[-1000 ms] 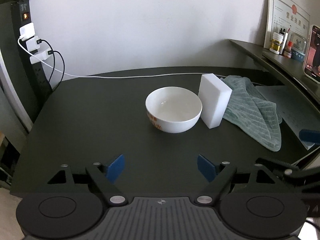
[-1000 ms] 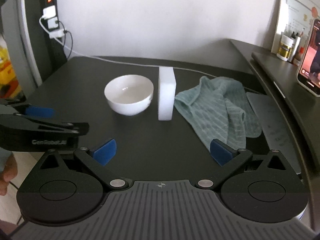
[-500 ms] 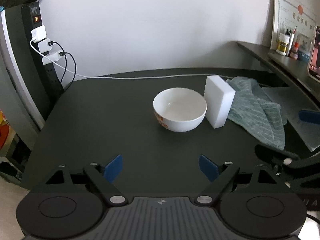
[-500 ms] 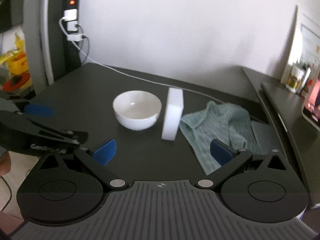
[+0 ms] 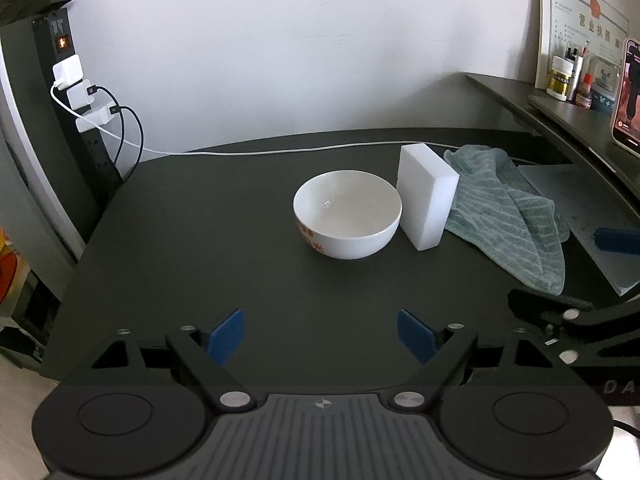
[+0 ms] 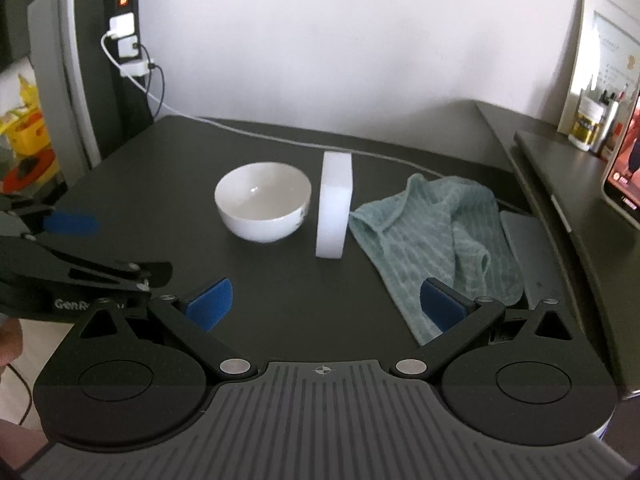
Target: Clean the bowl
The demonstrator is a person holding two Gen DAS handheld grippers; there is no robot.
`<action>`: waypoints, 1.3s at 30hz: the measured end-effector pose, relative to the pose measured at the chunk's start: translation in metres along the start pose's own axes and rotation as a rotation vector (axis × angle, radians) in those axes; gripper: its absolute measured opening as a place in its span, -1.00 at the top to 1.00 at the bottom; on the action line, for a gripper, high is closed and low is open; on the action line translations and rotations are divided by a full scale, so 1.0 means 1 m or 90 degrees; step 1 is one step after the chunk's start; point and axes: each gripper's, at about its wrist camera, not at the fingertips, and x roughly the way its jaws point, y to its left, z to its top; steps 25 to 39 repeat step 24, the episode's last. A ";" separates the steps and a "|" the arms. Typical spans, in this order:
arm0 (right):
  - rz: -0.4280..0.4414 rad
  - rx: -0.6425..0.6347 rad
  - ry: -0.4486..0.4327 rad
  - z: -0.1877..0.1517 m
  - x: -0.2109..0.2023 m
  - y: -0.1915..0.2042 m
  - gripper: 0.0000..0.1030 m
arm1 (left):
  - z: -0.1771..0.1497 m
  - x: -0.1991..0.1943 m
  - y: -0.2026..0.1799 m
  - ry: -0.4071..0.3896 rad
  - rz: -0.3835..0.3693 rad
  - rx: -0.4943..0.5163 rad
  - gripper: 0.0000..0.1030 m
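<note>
A white bowl (image 5: pixel 347 220) (image 6: pixel 263 201) with orange marks on its side stands upright in the middle of the dark table (image 5: pixel 192 248). Just to its right a white sponge block (image 5: pixel 426 195) (image 6: pixel 334 204) stands on edge. A green-grey striped cloth (image 5: pixel 508 216) (image 6: pixel 436 236) lies crumpled right of the sponge. My left gripper (image 5: pixel 320 336) is open and empty, well short of the bowl near the table's front edge. My right gripper (image 6: pixel 326 304) is also open and empty, in front of the sponge and cloth. Each gripper shows at the edge of the other's view.
A white cable (image 5: pixel 280 152) runs along the back of the table to chargers on a black power strip (image 5: pixel 76 92) at the left. A raised shelf (image 5: pixel 580 116) on the right carries small bottles and a lit phone (image 5: pixel 626 96). A grey mat (image 6: pixel 528 256) lies beside the cloth.
Both grippers have drawn back and risen a little, so the bowl, sponge and cloth look smaller and farther off. Nothing on the table has moved, and both jaws stay open.
</note>
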 end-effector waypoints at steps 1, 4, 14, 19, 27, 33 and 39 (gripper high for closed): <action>-0.004 -0.004 -0.006 0.001 -0.002 0.000 -1.00 | 0.000 0.000 0.002 0.000 -0.002 0.001 -0.63; -0.006 -0.007 -0.009 0.001 -0.004 0.001 -1.00 | -0.001 -0.002 0.004 -0.002 -0.004 0.001 -0.63; -0.001 -0.027 -0.011 0.001 -0.006 0.004 -1.00 | -0.001 -0.001 0.002 -0.003 -0.015 0.008 -0.63; -0.001 -0.028 -0.011 0.001 -0.006 0.005 -1.00 | 0.000 -0.002 0.001 -0.012 -0.016 0.017 -0.62; 0.000 -0.026 -0.011 0.001 -0.005 0.003 -1.00 | 0.000 -0.003 0.002 -0.025 -0.025 0.024 -0.60; 0.000 -0.026 -0.011 0.001 -0.005 0.003 -1.00 | 0.000 -0.003 0.002 -0.025 -0.025 0.024 -0.60; 0.000 -0.026 -0.011 0.001 -0.005 0.003 -1.00 | 0.000 -0.003 0.002 -0.025 -0.025 0.024 -0.60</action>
